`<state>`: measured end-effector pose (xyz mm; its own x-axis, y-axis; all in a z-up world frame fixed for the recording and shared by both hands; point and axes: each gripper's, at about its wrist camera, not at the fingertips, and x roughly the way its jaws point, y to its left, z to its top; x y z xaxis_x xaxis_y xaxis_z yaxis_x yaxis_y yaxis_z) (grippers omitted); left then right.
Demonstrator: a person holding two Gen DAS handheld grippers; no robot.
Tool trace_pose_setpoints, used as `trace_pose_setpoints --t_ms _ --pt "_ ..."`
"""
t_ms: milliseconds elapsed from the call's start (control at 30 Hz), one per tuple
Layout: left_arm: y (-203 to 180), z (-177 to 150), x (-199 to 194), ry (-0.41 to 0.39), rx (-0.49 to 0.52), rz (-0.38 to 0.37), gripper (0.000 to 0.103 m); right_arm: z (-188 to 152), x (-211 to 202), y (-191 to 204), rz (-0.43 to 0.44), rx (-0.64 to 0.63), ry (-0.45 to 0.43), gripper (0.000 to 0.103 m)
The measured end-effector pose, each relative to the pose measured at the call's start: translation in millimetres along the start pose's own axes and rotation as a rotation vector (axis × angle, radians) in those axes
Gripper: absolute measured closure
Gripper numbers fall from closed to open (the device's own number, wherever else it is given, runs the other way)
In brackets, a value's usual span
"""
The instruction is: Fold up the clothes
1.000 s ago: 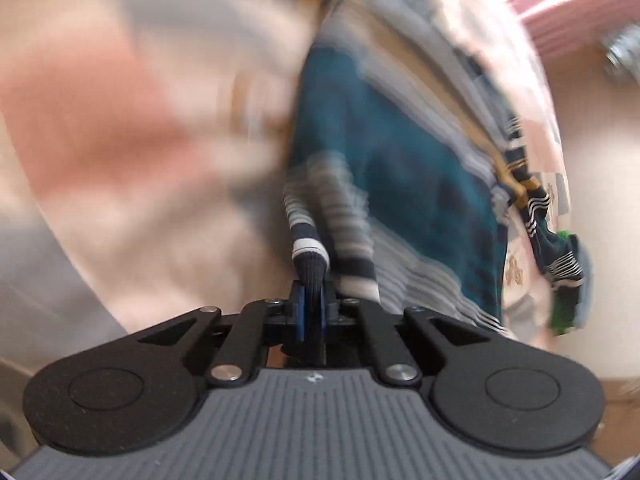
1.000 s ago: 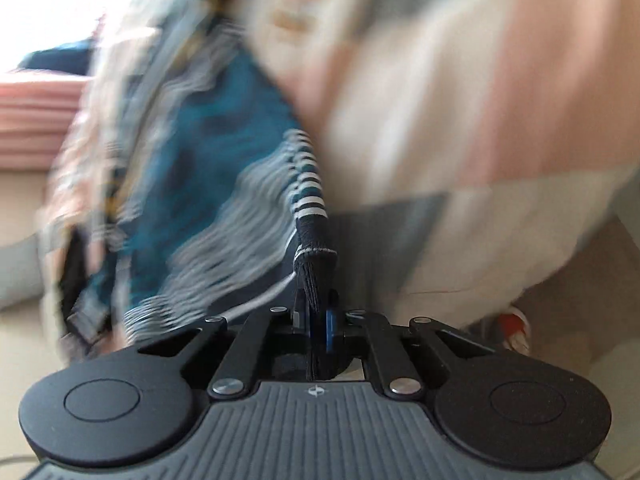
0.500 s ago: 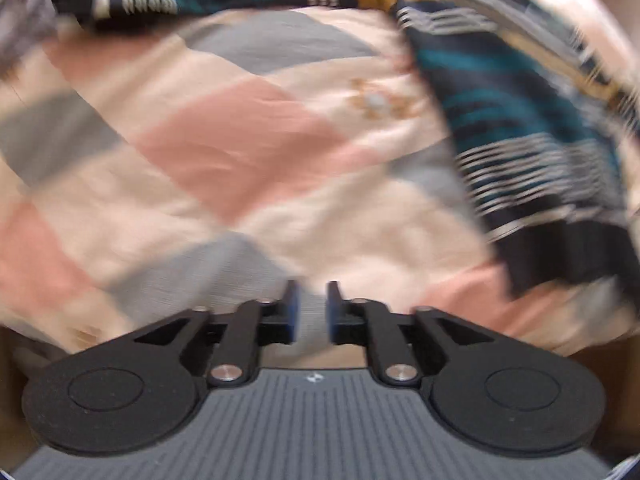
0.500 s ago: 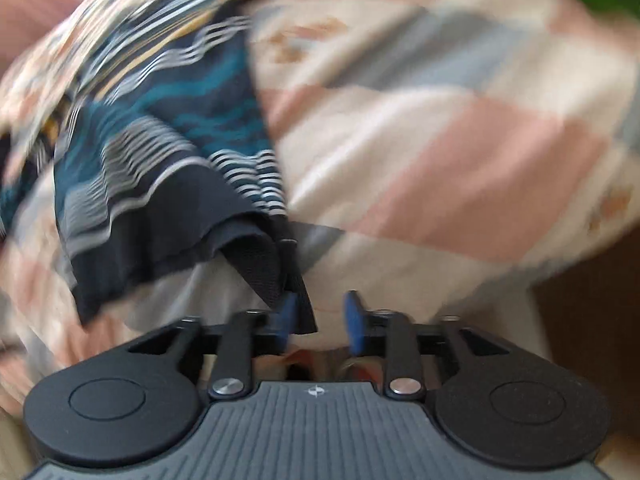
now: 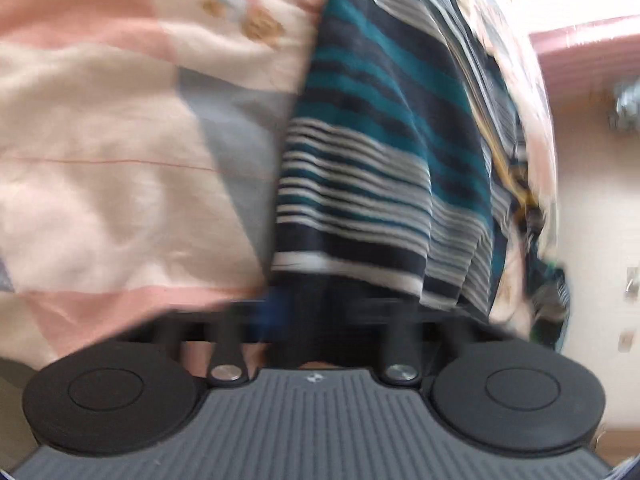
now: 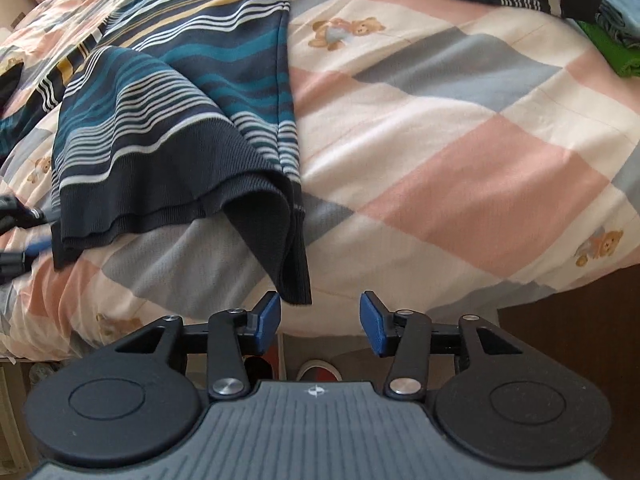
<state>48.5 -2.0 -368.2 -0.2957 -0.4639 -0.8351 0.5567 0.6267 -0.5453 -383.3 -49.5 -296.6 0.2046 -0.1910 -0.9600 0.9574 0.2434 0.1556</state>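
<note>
Your right gripper point(image 6: 320, 318) is spread wide, blue pads point(image 6: 267, 316) well apart and holding nothing; it sits just off the near edge of the bed, with the dark ribbed hem corner of the striped sweater point(image 6: 180, 92) hanging down to just above and beside its left pad, close to it but whether it touches I can't tell. The sweater lies flat on the patchwork quilt point(image 6: 460, 128) (pink, grey and cream diamonds, teddy-bear prints). Its long axis runs from the hem at the near bed edge away toward the far side, leaning slightly left, so the hem points at you and the upper part with the mustard stripes points away. The near right hem corner is folded over and droops off the quilt edge; the rest of the hem band runs left along the edge. A sleeve stretches along the far top of the quilt toward the right, next to a green garment point(image 6: 608, 50). Your left gripper point(image 5: 312, 312) view is motion-blurred: the sweater point(image 5: 380, 152) hem drapes right over the fingers, so I can't tell whether they're closed on it or apart. In the right view, the left gripper's tip shows at the far left, just beside the sweater's left hem corner.
</note>
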Motion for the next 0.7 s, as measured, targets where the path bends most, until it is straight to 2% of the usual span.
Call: trace_pose_setpoints --t_ms 100,167,267,367,467,533,600,667,700 --pt "-14.6 -3.1 -48.9 -0.076 0.252 0.065 0.099 -5.2 -7.6 1.4 -0.006 -0.035 -0.025 0.056" --pt "-1.3 -2.5 -90.8 -0.125 0.337 0.128 0.098 -9.1 -12.0 7.6 -0.018 -0.091 -0.054 0.056" --pt "26.4 3.6 -127.5 -0.191 0.426 0.347 0.098 -15.7 -12.0 22.5 -0.022 -0.188 -0.088 0.056" --pt "50.0 21.0 -117.0 -0.163 0.396 0.425 0.103 -21.8 -1.5 39.9 -0.018 -0.270 -0.091 0.056" --pt "55.7 23.5 -75.6 -0.077 0.495 0.556 0.103 -25.8 10.3 48.8 0.002 -0.283 -0.070 0.056" --pt "69.6 22.3 -68.8 -0.022 0.466 0.527 0.102 -23.6 13.5 40.0 0.059 -0.179 -0.056 0.056" --pt "72.4 22.2 -83.1 -0.072 0.395 0.449 0.099 -20.5 11.3 25.6 0.127 -0.049 -0.078 0.056" --pt "76.2 25.6 -103.7 -0.130 0.306 0.356 0.082 -16.5 11.9 9.3 0.208 0.083 -0.087 0.053" --pt "78.7 27.6 -110.7 -0.152 0.277 0.326 0.070 -14.8 14.7 3.6 0.238 0.141 -0.085 0.050"
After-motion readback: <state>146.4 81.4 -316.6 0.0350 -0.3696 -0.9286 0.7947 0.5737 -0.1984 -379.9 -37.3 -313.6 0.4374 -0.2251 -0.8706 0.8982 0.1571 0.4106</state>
